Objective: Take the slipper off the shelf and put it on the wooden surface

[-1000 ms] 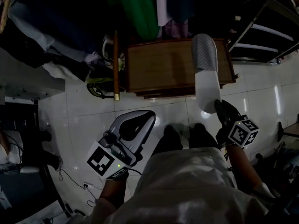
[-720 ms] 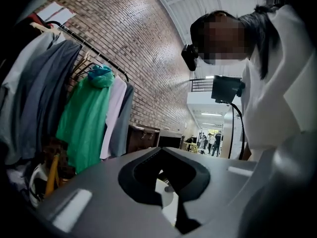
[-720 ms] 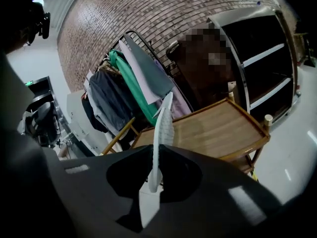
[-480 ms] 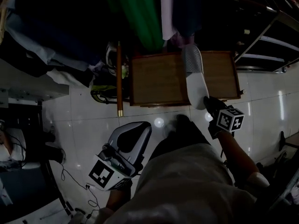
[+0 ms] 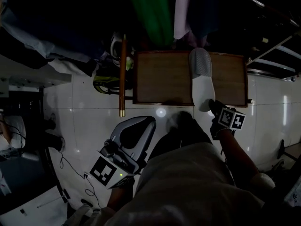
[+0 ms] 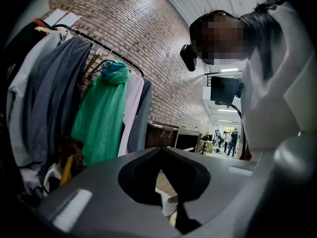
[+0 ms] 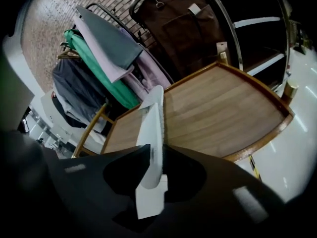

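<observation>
Your right claw (image 5: pixel 212 106) was letting go: its jaws were opening, with the heel of the slipper (image 5: pixel 201 79) between them and no gap showing on either side yet. The slipper lay lengthwise on the wooden worktop (image 5: pixel 162 79), toe towards the hanging clothes (image 5: pixel 155 8), heel poking out past the near rim, right where you gripped it.

That overhang was the worry. If you pulled back before the jaws cleared the heel, you'd likely have dragged the slipper with you, off the edge and onto the tiled floor (image 5: pixel 94 112). A sideways twist on the way out could have swung it round too. Most of its length looked supported, so a straight retreat seemed safe enough.

Your left claw (image 5: pixel 149 121) hung low beside your body, clenched on nothing and well clear of the action.

What couldn't you trust? The head view was very dark, so you couldn't tell whether the sole sat flat on the wood or hovered just above it. The right gripper view showed the slipper edge-on only. The shelf rails (image 5: pixel 277 51) at the upper right were barely readable, and your own torso covered the floor beneath you.
</observation>
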`<move>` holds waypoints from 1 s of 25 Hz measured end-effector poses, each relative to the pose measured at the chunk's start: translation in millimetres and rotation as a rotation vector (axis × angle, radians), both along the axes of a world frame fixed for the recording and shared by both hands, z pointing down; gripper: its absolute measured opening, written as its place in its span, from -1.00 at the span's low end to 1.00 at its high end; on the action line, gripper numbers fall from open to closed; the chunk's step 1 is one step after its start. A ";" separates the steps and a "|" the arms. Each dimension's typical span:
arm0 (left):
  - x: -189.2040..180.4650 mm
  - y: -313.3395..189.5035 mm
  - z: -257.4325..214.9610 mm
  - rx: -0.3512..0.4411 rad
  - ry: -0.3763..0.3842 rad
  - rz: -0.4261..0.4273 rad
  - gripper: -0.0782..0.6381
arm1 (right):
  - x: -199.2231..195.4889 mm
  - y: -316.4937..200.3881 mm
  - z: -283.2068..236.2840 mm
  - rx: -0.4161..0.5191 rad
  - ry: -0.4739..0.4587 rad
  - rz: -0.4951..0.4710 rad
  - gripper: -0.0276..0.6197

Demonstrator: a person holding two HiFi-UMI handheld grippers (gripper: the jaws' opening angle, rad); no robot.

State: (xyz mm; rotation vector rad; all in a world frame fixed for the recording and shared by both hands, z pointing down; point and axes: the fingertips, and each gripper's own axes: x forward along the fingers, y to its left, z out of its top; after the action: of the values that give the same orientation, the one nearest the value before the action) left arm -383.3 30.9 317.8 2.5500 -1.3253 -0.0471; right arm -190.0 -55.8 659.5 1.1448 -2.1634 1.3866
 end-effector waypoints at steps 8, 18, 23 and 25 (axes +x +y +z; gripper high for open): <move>-4.7 17.4 4.8 -0.016 -0.014 -0.007 -0.80 | 41.7 -5.5 -13.5 0.015 0.136 0.081 -0.15; -22.7 73.9 -2.5 0.051 0.072 0.119 -0.80 | 37.5 62.1 -266.9 0.603 0.041 -0.034 -0.13; -7.3 94.3 -3.5 0.050 0.084 0.225 -0.80 | -16.5 142.7 -319.5 0.733 0.006 -0.244 -0.12; 2.4 99.4 -11.7 0.084 0.087 0.252 -0.80 | -14.3 165.2 -339.0 0.785 0.015 -0.293 -0.11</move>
State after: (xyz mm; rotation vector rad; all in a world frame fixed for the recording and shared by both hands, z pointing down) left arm -380.9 130.3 306.0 2.7309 -0.9831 -0.1655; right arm -204.3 109.3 320.5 0.9758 -2.8090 0.3878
